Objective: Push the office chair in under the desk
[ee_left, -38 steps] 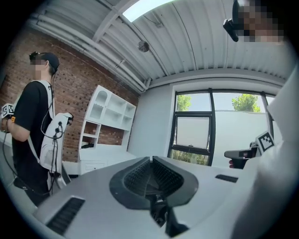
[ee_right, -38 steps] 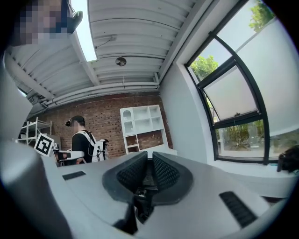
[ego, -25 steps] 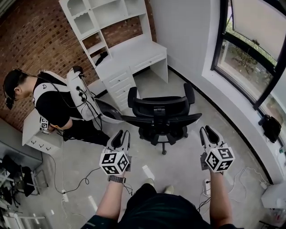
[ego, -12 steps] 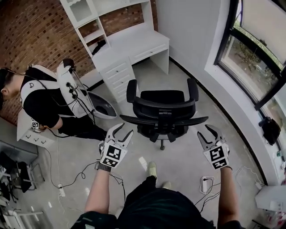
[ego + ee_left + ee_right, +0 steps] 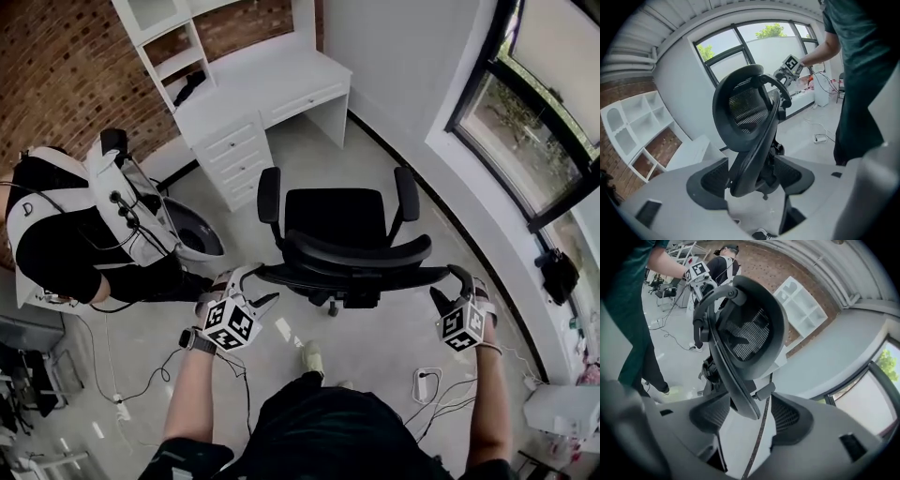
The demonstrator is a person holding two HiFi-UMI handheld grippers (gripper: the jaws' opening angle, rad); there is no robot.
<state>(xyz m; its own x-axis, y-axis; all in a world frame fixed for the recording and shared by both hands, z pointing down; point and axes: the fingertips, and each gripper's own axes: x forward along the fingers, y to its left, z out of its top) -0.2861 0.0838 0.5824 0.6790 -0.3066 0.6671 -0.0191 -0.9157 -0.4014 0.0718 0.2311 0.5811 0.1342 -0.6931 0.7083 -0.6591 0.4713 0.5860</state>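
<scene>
1. Both sets of jaws stand wide open, and they have just been opening. The left gripper point(image 5: 251, 286) has the left edge of the chair back point(image 5: 356, 255) between its jaws. The right gripper point(image 5: 452, 286) has the right edge. In both gripper views the pads look like they do not press on it yet.
2. The chair point(image 5: 342, 220) stands out on the open floor, well apart from the desk point(image 5: 272, 80). Its seat faces the desk and its back faces the person with the grippers.
3. I think this is the reaching step. The push has not begun.
4. Next, I think the 2 grippers need to close on the back or press flat on it. Then they should push evenly, or the chair will spin on its wheels.
5. The floor point(image 5: 394, 347) is smooth, pale and hard, so the chair should roll easily. Some cables and a power strip point(image 5: 427, 384) lie near the person's feet.
6. The white desk sits by a brick wall point(image 5: 66, 75). Big windows point(image 5: 525, 122) are on the right. Another person point(image 5: 66, 244) crouches at the left.
</scene>
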